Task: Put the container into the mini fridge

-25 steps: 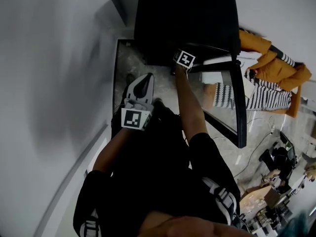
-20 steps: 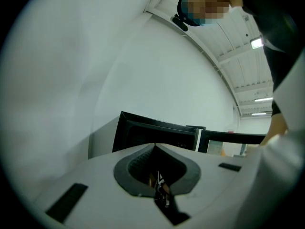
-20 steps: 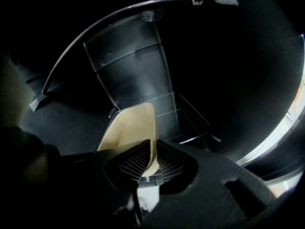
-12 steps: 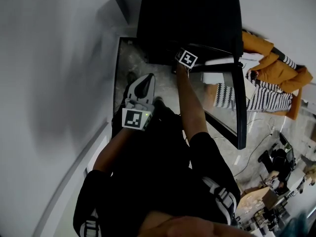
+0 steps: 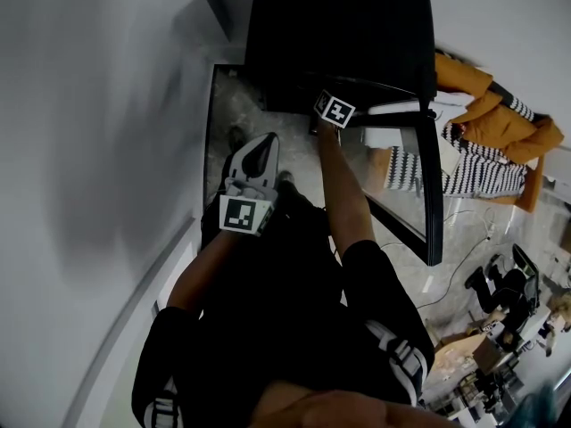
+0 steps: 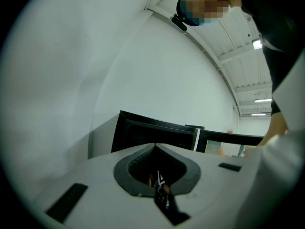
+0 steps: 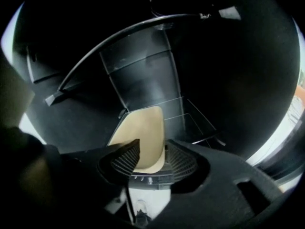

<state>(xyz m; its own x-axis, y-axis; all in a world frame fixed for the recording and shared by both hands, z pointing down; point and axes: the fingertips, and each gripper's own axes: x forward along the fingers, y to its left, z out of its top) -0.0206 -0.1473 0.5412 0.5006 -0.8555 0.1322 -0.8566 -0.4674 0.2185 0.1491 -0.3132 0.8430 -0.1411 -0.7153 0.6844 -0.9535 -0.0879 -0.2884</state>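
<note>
The black mini fridge (image 5: pixel 339 34) stands on the floor with its glass door (image 5: pixel 430 185) swung open to the right. My right arm reaches into it; only the marker cube (image 5: pixel 335 110) shows in the head view. In the right gripper view the right gripper (image 7: pixel 151 152) is inside the dark fridge. A clear container with a beige lid (image 7: pixel 143 135) lies between its jaws, which have just been opening and stand apart. My left gripper (image 5: pixel 265 143) hangs shut and empty left of the fridge; its joined tips (image 6: pixel 155 146) point at the fridge (image 6: pixel 152 133).
A white wall (image 5: pixel 89 150) runs along the left. An orange jacket (image 5: pixel 500 119) and a striped cloth (image 5: pixel 473 175) lie right of the fridge door. Cables (image 5: pixel 464 275) and clutter cover the floor at lower right. A wire shelf (image 7: pixel 190 120) sits inside the fridge.
</note>
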